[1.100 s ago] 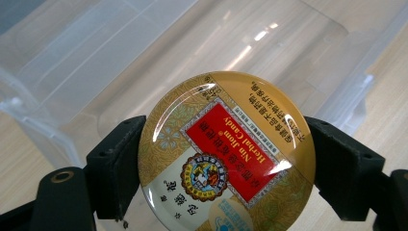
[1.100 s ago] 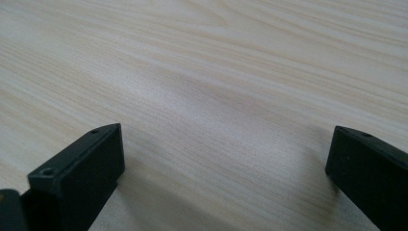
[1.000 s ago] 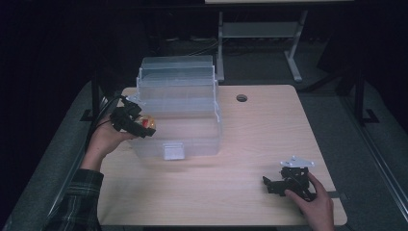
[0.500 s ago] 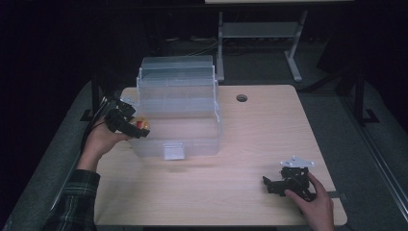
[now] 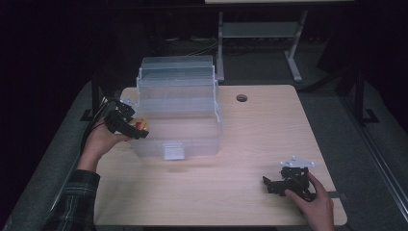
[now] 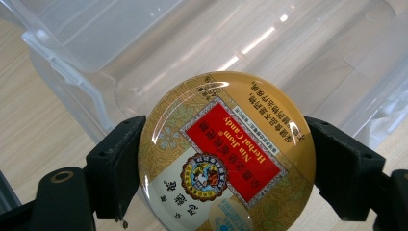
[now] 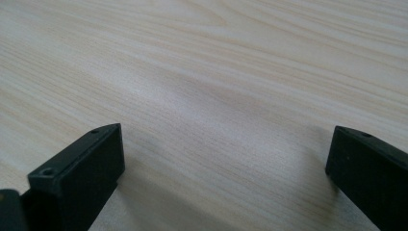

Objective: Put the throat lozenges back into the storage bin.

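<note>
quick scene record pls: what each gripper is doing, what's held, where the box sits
left gripper: shut on the candy tin, at the left side of the box
candy tin: round, gold with a red label, clamped at its edges
box: clear plastic, lid open, left of centre on the table
right gripper: open, holding nothing, low over bare wood near the table's front right
cable hole: behind the box, to its right

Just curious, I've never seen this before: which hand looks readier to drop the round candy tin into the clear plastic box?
Left. The left gripper already clamps the round gold-and-red candy tin beside the clear plastic box; the right gripper rests open, far off.
</note>
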`<state>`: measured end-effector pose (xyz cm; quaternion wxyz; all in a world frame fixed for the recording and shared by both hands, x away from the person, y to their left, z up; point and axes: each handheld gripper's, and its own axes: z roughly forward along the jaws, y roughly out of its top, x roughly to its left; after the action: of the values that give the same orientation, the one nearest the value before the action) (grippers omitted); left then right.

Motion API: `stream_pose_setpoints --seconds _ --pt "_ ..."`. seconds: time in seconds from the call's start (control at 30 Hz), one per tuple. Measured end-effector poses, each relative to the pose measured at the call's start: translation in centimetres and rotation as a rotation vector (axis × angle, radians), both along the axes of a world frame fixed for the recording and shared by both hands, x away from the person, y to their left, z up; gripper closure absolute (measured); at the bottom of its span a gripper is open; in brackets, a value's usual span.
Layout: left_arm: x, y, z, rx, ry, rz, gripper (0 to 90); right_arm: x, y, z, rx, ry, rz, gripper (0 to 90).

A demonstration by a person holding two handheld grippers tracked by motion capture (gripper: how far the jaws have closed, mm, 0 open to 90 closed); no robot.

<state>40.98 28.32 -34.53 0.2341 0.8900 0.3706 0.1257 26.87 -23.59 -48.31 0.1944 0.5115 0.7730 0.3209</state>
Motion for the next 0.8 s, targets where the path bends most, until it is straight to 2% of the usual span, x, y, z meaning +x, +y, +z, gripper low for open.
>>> stream_pose_setpoints --seconds 0.37,0.7,0.8 --pt "0.08 0.0 -0.1 -0.002 0.002 -0.006 18.8 0.0 0.0 0.0 0.0 0.0 0.0 0.0" --pt "-0.18 0.24 0.33 -0.013 -0.018 -0.003 18.8 0.0 -0.01 0.0 -0.001 0.0 0.001 0.0" --pt "-0.66 0.3 0.58 -0.035 -0.032 -0.001 18.8 0.01 -0.01 0.0 -0.001 0.0 0.001 0.0"
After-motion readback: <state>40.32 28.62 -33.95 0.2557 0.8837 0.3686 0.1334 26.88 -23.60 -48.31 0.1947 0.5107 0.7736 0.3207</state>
